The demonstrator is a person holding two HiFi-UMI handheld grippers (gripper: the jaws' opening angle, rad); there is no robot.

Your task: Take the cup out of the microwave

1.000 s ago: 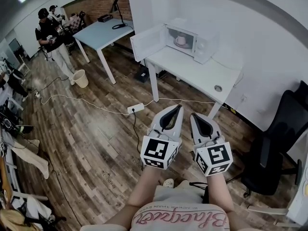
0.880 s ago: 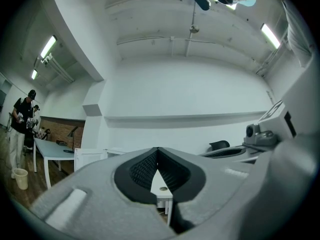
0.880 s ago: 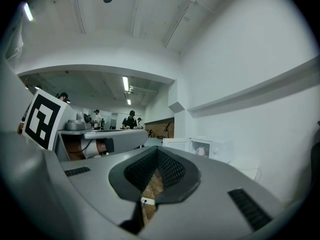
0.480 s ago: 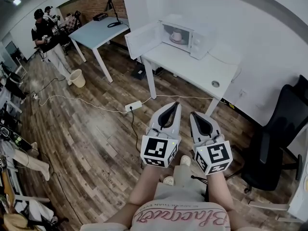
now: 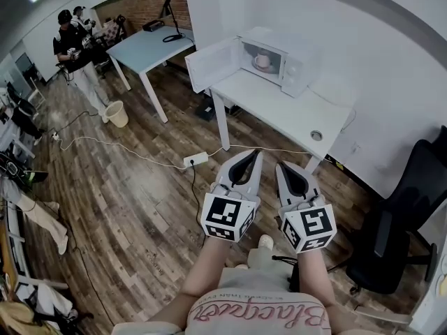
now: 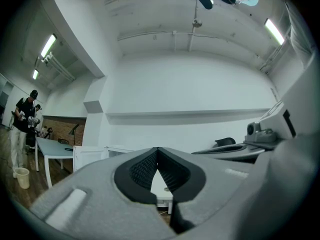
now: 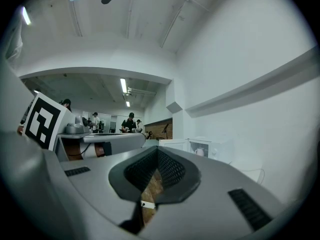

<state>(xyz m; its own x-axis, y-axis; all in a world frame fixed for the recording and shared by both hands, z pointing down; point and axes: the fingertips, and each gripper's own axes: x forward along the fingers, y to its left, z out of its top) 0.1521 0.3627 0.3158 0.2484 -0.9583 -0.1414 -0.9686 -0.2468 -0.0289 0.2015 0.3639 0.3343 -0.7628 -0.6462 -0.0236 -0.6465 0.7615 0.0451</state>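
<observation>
Cup (image 5: 262, 61) — small, probably light, rigid, breakable; well ahead of the jaws in open microwave (image 5: 299, 67); grip across its wall; left gripper (image 5: 253, 153), right gripper (image 5: 281, 166) — jaws closed, empty.

Two tools (image 5: 255, 153) (image 5: 282, 167); one microwave (image 5: 293, 67); one cup (image 5: 262, 61); two tables (image 5: 279, 110) (image 5: 143, 47); one chair (image 5: 408, 194).

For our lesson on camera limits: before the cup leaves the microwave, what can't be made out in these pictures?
Cup, head view: too small to tell its contents.
Microwave buttons, head view: too small and washed out.
Cup, left gripper view: hidden behind the left hand-held gripper's own body.
Chair, head view: cut off by the right edge.
</observation>
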